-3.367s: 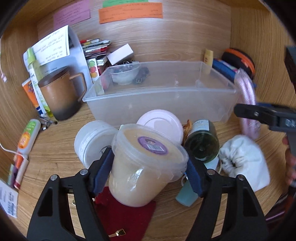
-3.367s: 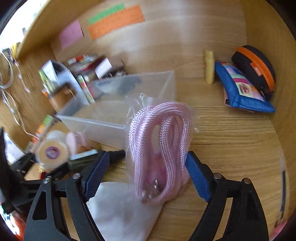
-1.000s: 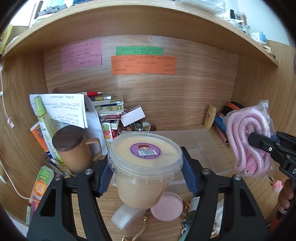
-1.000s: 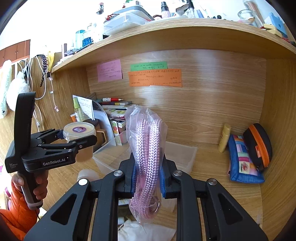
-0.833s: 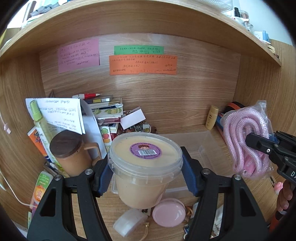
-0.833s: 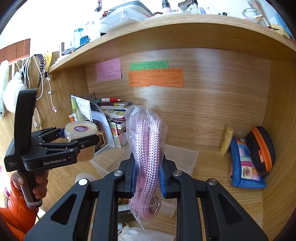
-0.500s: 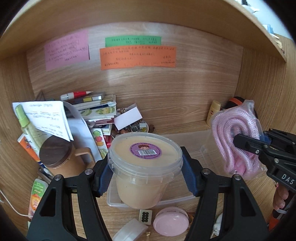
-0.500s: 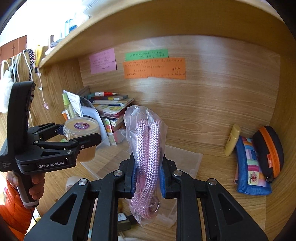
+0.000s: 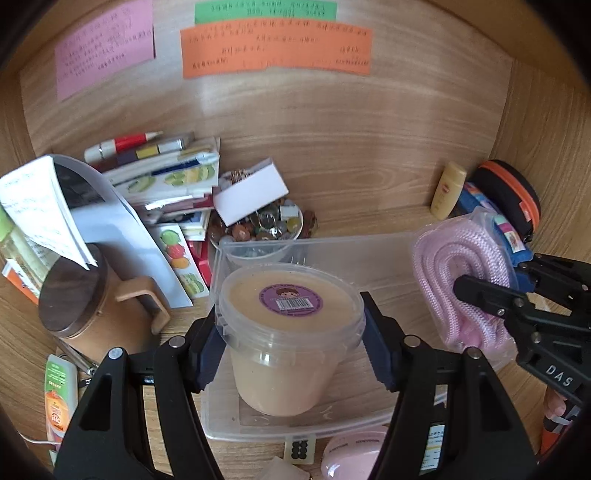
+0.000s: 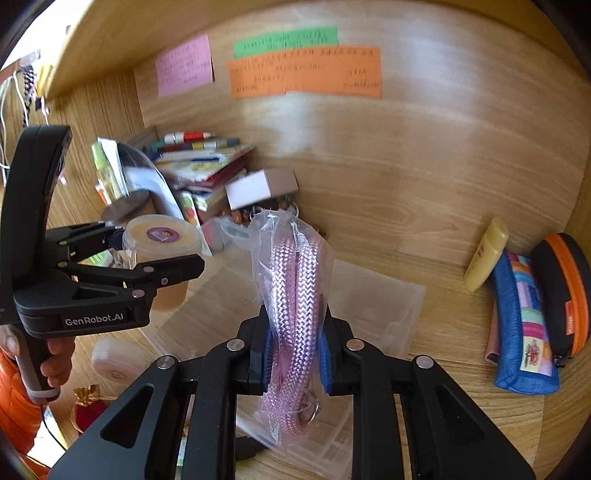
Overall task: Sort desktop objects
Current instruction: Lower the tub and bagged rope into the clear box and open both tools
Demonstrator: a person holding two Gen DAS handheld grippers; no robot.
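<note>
Over the clear bin (image 9: 369, 254) mid-bench, left tool (image 9: 290, 354) clenched tub (image 9: 290, 332), right tool (image 10: 293, 350) clenched bagged rope (image 10: 293, 295); best lowered upright before letting go.

Handwriting on the orange note (image 9: 276, 47) too small to read; clear bin's (image 9: 369, 254) floor partly behind the tub (image 9: 290, 332).

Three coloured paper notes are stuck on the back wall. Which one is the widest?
The orange note, just below the green note. It spans more of the wall than the green one or the pink note on the left.
</note>
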